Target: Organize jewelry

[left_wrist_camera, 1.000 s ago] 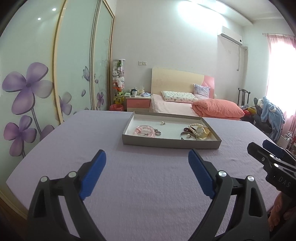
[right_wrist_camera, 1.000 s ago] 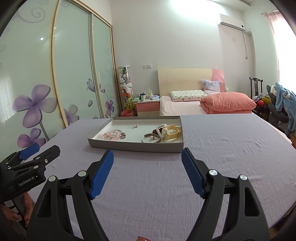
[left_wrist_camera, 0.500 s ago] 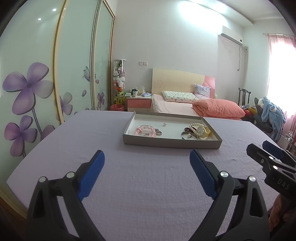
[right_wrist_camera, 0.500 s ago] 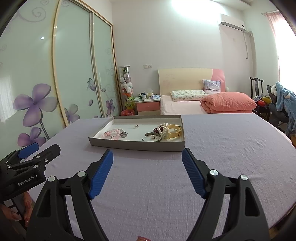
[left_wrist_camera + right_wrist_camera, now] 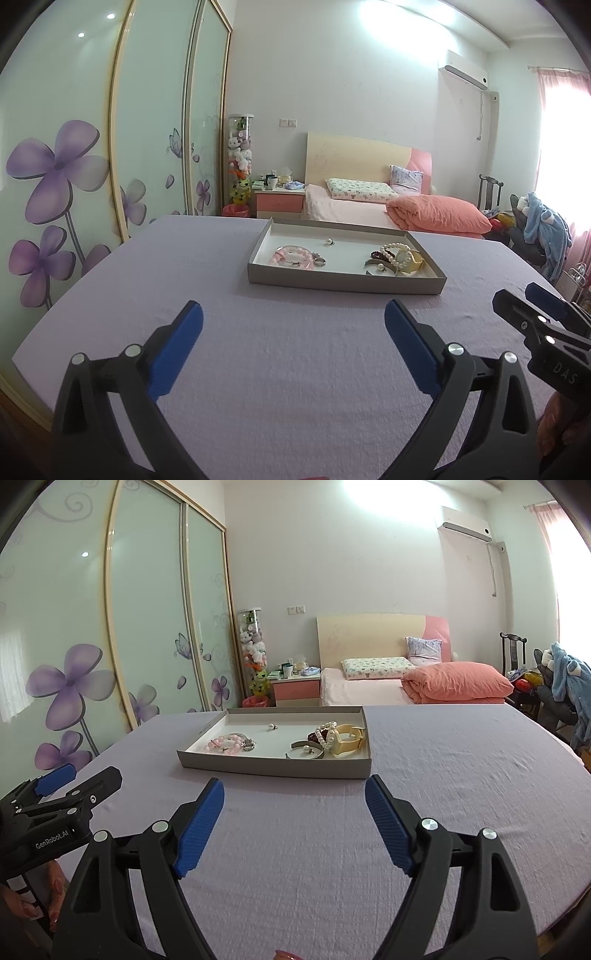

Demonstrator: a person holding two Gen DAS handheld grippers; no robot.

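**Both grippers spread, empty, short of the tray**

Left gripper (image 5: 293,332) and right gripper (image 5: 294,805): jaws wide apart, nothing held, over the purple cloth (image 5: 461,775). All jewelry lies in the tray (image 5: 273,768): pink bead bracelet (image 5: 225,743) left, small pearl stud (image 5: 272,726) middle, pearl strand (image 5: 330,734) tangled with yellow watch (image 5: 347,740) and metal bangle (image 5: 304,751) right. Could be sorted already or pending. For any pick: come in low over the rim, one piece at a time. Readable: "GenRobot.AI" on left gripper, "DAS" on right.

Surface (image 5: 295,369) — matt lilac cloth, fine woven texture. Tray (image 5: 343,286): matt grey card, smooth white inside. Pearl bracelet (image 5: 328,734) glossy; cuff (image 5: 306,755) looks metal. Gripper pads (image 5: 199,827) — ribbed blue, plastic-looking; black arms semi-matt plastic.
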